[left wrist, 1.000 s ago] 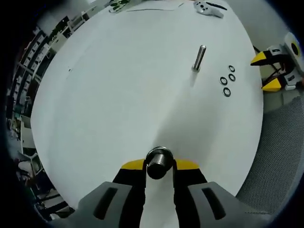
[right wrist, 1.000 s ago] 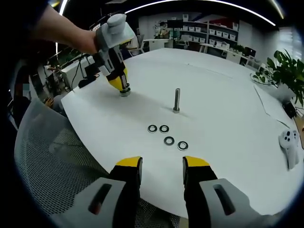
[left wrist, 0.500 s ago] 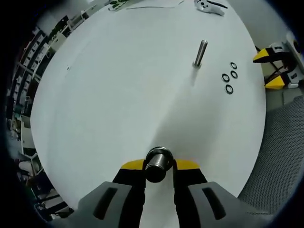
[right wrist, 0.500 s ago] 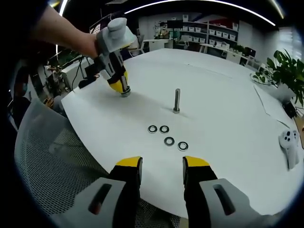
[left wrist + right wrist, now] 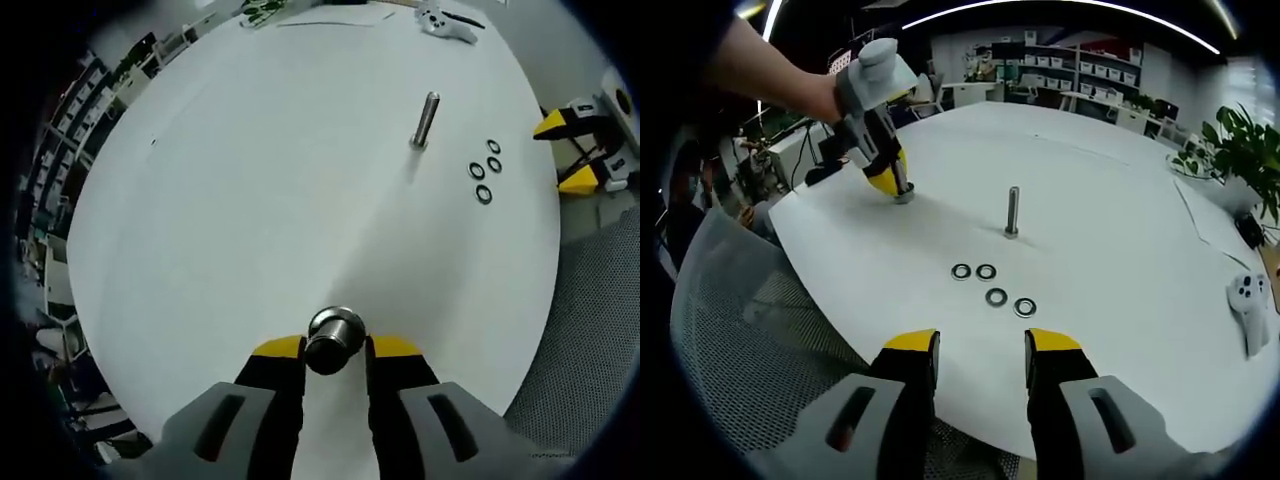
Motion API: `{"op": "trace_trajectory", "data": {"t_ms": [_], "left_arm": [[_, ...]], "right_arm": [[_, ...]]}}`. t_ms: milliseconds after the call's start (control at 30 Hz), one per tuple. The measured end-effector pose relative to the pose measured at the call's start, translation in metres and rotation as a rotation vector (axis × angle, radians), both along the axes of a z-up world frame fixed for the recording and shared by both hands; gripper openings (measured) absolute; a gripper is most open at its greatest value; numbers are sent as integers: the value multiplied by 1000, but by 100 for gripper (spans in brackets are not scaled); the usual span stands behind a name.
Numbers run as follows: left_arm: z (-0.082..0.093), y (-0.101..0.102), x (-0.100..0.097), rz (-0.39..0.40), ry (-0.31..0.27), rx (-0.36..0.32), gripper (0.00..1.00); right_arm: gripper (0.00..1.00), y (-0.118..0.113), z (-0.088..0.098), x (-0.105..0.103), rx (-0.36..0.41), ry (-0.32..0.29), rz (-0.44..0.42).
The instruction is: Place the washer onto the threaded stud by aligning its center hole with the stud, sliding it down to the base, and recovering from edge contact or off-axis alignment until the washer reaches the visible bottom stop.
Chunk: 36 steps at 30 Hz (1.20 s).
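On the white table [image 5: 1120,200], the left gripper [image 5: 334,347] pinches a stud [image 5: 334,339], four washers [image 5: 992,284] lie near an upright bolt [image 5: 1012,211], and the right gripper [image 5: 980,346] hangs spread.

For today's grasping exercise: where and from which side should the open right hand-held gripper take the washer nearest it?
Grip the nearest washer across its outer rim, coming from above: it lies flat on the table, apart from its neighbours, so the right hand-held gripper probably cannot get under it.

The bolt [image 5: 335,341] between the left gripper [image 5: 335,350] jaws shows end-on — its shank and base are hidden. The washers [image 5: 483,172] are too small to count surely — one hardly shows.
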<state>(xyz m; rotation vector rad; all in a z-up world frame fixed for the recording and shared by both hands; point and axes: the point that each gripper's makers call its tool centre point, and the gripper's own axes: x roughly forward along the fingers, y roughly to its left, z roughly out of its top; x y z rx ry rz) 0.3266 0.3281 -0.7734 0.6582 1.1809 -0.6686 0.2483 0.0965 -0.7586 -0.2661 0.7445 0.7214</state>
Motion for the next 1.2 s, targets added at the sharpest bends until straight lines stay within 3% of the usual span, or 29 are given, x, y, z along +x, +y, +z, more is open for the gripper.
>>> {"op": "trace_trajectory", "data": {"t_ms": [100,300,667,767,1200], "left_arm": [[3,2,0,37,-14,-22,29],[7,6,-7,74,-45,-58,29],[9,26,-38,175,-71,-97,29],[10,25,-45,210,-72,-124,30],[25,14,-71,317,-196,-237,31]], "right_arm": [[37,0,0,-1,-2,1,3],[36,1,0,-2,-5,5,11],[36,3,-1,-3,-8,7,32],[36,3,-2,-4,-9,10,36],[36,5,-2,-5,-8,6,52]]}}
